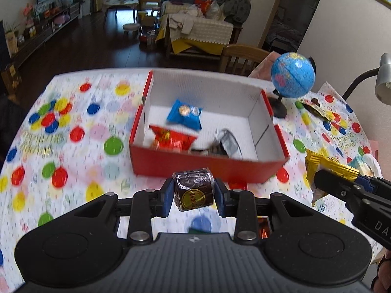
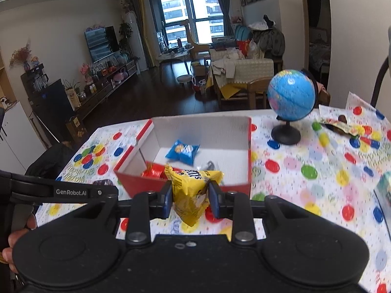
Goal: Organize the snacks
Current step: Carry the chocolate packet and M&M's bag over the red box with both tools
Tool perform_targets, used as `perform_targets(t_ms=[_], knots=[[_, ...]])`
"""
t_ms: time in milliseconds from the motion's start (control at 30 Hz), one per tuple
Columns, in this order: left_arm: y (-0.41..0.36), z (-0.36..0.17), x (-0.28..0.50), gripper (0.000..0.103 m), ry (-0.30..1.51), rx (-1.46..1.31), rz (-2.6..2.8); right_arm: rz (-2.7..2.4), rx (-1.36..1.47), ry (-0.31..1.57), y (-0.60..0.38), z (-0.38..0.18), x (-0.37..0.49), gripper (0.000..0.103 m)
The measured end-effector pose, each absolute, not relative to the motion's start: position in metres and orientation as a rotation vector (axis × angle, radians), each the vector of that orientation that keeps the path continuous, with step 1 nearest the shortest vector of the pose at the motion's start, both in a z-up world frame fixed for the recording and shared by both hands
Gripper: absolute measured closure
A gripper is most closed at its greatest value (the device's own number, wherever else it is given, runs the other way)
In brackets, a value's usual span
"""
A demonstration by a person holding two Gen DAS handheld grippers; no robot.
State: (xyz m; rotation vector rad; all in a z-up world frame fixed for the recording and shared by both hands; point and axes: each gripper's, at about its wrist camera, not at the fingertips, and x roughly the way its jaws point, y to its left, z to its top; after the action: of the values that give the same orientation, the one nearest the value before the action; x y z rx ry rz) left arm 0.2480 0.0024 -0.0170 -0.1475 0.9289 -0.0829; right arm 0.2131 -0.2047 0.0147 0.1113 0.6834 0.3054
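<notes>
Two snacks are in the air at once, one in each claw, and both face the red box (image 1: 207, 168) on the dotted surface (image 1: 73, 171). The left claw (image 1: 194, 195) is clenched on a dark wrapped cake (image 1: 194, 191), its blue pads (image 1: 167, 199) pressing the two sides, and the cake hangs clear of the cloth just short of the box's near wall. The right claw (image 2: 189, 196) grips a yellow packet (image 2: 193, 190) by its middle, with the packet's top fanning out above the pads (image 2: 168, 199) and its tail drooping below; in the right wrist view it sits in front of the box's near wall.

Inside the box lie a blue packet (image 1: 185, 114), a red packet (image 1: 172, 140) and a dark silvery wrapper (image 1: 224, 142), so the sorting looks partly done. The step in hand appears to be the carry: both snacks lifted and on the way to the box, neither yet over its opening.

Next, each claw needs to pass above the near wall without clipping it, reach a free patch of the white floor and then let go. With two claws side by side, they should keep apart. A wrapper (image 2: 342, 125) near the globe (image 2: 290, 97) is probably left for later.
</notes>
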Motion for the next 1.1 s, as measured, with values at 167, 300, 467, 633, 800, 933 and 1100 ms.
perform_targets(t_ms=[167,300,467,633,800,933,1100], knots=[[0.003,-0.013,0.278,0.069,0.91,-0.12,-0.085,0.294,0.116,0.68,-0.201,0.015,0.238,0.074],[0.006,-0.014,0.302,0.069,0.907,-0.11,-0.086,0.282,0.118,0.685,-0.198,0.009,0.259,0.074],[0.008,-0.024,0.333,0.069,0.915,-0.093,-0.099,0.264,0.122,0.707,-0.193,-0.002,0.287,0.074],[0.01,-0.038,0.366,0.069,0.929,-0.07,-0.102,0.25,0.111,0.741,-0.187,-0.018,0.312,0.074],[0.013,-0.055,0.396,0.069,0.96,-0.062,-0.113,0.234,0.114,0.79,-0.183,-0.036,0.338,0.074],[0.014,-0.072,0.416,0.069,1.003,-0.065,-0.125,0.226,0.113,0.837,-0.181,-0.05,0.354,0.074],[0.013,-0.091,0.435,0.069,1.043,-0.061,-0.135,0.22,0.106,0.883,-0.175,-0.067,0.366,0.074]])
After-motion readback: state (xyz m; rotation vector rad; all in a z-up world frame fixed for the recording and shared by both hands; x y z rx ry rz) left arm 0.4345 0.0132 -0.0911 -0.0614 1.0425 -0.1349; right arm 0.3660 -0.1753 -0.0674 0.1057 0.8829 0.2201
